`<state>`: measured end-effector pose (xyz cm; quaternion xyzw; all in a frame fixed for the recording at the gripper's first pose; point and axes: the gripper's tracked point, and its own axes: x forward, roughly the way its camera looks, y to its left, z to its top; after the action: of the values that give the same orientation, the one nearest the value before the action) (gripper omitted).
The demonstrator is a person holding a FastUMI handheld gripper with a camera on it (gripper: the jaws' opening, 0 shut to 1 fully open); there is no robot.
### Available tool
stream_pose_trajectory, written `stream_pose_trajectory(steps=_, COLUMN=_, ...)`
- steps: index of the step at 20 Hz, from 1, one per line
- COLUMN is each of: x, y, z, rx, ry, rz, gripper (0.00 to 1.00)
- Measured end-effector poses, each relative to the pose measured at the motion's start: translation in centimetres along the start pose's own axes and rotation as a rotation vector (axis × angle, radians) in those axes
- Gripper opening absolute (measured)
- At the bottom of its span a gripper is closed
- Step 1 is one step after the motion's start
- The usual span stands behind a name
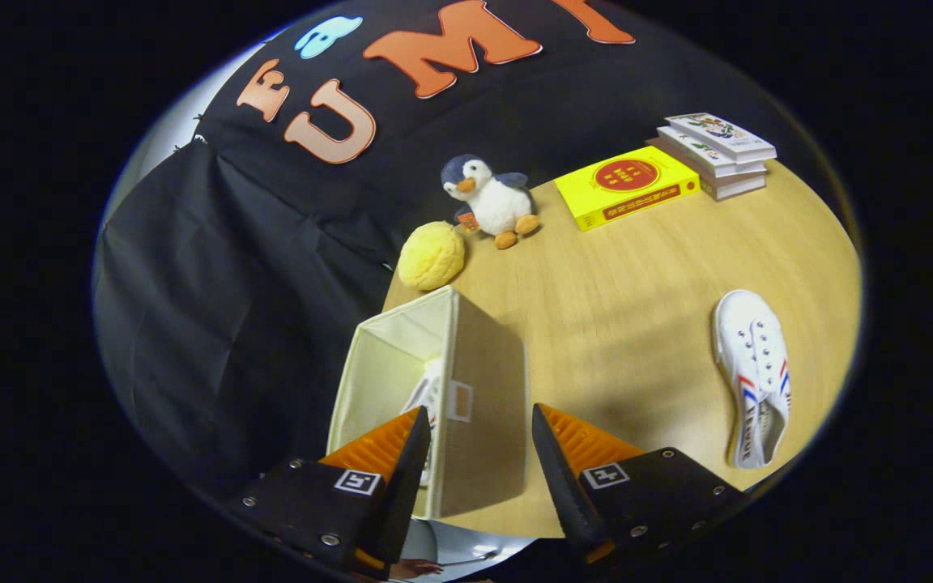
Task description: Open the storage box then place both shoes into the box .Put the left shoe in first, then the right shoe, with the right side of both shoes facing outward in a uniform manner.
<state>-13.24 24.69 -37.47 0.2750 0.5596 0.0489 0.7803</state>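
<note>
Wooden table (636,308), storage box (434,389) under open hand-held gripper (483,429)

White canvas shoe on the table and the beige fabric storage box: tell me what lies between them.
In the gripper view, bare wooden table separates the white canvas shoe from the beige fabric storage box. The open gripper straddles the box's wall.

This is a booth made for trying things out, not a real home. A black cloth wall (215,267) hangs behind a round, light wooden table (636,300). At the far side sit a soft toy penguin (489,201), a fuzzy yellow ball (431,256), and some books (716,154).
</note>
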Motion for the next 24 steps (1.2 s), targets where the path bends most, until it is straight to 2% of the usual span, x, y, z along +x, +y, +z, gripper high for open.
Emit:
stream_pose_trajectory(steps=6, x=-2.6, y=-10.9, z=-0.9, rx=-0.079, ry=0.021, rz=-0.168, gripper=0.88)
stream_pose_trajectory(steps=13, x=-6.1, y=-23.1, z=-1.8, rx=-0.154, ry=0.056, rz=-0.400, gripper=0.87)
stream_pose_trajectory(steps=17, x=-5.6, y=-25.7, z=-5.1, rx=-0.148, ry=0.162, rz=-0.425, gripper=0.83)
stream_pose_trajectory(steps=24, x=-4.8, y=-28.5, z=-5.7, rx=-0.302, ry=0.217, rz=-0.518, gripper=0.73)
